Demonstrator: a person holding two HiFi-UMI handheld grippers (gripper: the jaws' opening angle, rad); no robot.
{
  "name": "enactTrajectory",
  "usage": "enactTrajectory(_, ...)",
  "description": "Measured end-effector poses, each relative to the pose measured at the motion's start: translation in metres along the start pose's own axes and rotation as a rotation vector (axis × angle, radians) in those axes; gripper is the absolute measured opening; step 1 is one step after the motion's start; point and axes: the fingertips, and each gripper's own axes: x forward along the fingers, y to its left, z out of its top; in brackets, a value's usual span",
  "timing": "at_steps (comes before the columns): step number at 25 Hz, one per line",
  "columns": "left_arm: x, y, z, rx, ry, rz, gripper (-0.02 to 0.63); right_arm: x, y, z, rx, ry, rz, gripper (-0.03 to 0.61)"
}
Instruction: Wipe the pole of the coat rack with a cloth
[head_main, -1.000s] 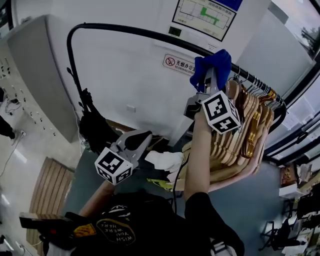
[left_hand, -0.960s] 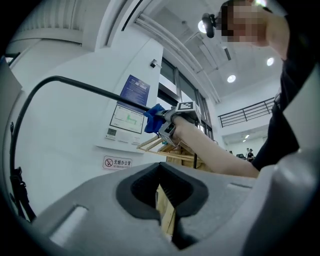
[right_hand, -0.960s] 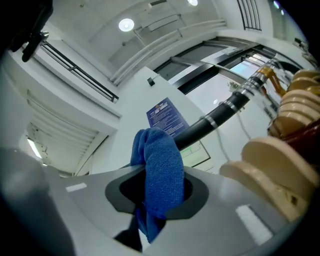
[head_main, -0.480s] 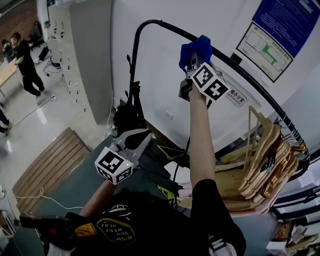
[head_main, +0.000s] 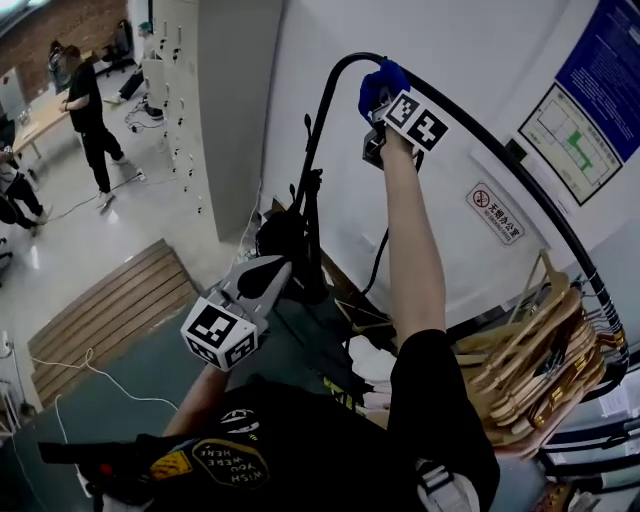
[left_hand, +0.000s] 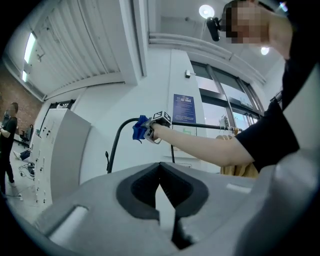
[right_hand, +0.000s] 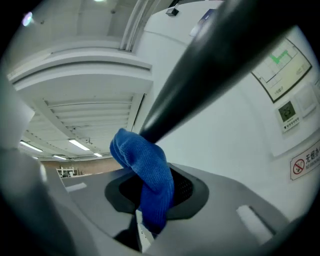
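The coat rack's black pole (head_main: 520, 180) arcs from a bend at the top down to the right. My right gripper (head_main: 385, 95) is raised to the pole near that bend and is shut on a blue cloth (head_main: 378, 84). In the right gripper view the blue cloth (right_hand: 147, 175) bunches between the jaws and presses against the black pole (right_hand: 210, 70). My left gripper (head_main: 262, 278) hangs low at the left, shut and empty. The left gripper view shows the cloth (left_hand: 140, 127) on the pole (left_hand: 200, 125) far off.
Wooden hangers (head_main: 530, 370) crowd the rack's right end. A black tripod-like stand (head_main: 295, 230) leans by the rack's left upright (head_main: 318, 140). A grey locker (head_main: 225, 90) stands left. People (head_main: 88, 110) work at the far left. Wall signs (head_main: 575, 110) hang behind the pole.
My right gripper has slid the blue cloth leftward up along the pole, from near the hangers to the bend at the top left. The left gripper has stayed put.
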Motion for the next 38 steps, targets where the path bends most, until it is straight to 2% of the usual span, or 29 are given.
enactTrajectory(4, 0.016, -0.006, -0.002, -0.018, 0.005, -0.059, 0.002, -0.043, -0.022, 0.014, 0.055, -0.072, -0.015, 0.084)
enactTrajectory(10, 0.067, -0.055, -0.013, -0.033, 0.025, -0.287, 0.002, -0.175, -0.083, 0.050, 0.027, -0.225, -0.122, 0.084)
enactTrajectory(13, 0.088, -0.091, -0.017, -0.036, 0.022, -0.404, 0.002, -0.252, -0.120, 0.070, 0.019, -0.308, -0.203, 0.084)
enactTrajectory(17, 0.110, -0.142, -0.025, -0.052, 0.035, -0.542, 0.002, -0.348, -0.168, 0.096, 0.002, -0.405, -0.357, 0.084)
enactTrajectory(20, 0.118, -0.170, -0.032, -0.055, 0.050, -0.613, 0.002, -0.403, -0.195, 0.109, 0.013, -0.488, -0.457, 0.084)
enactTrajectory(22, 0.122, -0.181, -0.035, -0.051, 0.056, -0.639, 0.002, -0.422, -0.204, 0.114, 0.026, -0.517, -0.481, 0.083)
enactTrajectory(25, 0.127, -0.184, -0.038, -0.040, 0.054, -0.633, 0.002, -0.421, -0.203, 0.113, 0.033, -0.509, -0.457, 0.081)
enactTrajectory(29, 0.126, -0.163, -0.033, -0.014, 0.041, -0.557, 0.002, -0.388, -0.186, 0.105, 0.033, -0.466, -0.374, 0.078)
enactTrajectory(38, 0.089, -0.062, 0.002, 0.055, -0.034, -0.224, 0.002, -0.207, -0.088, 0.061, 0.032, -0.253, -0.037, 0.080)
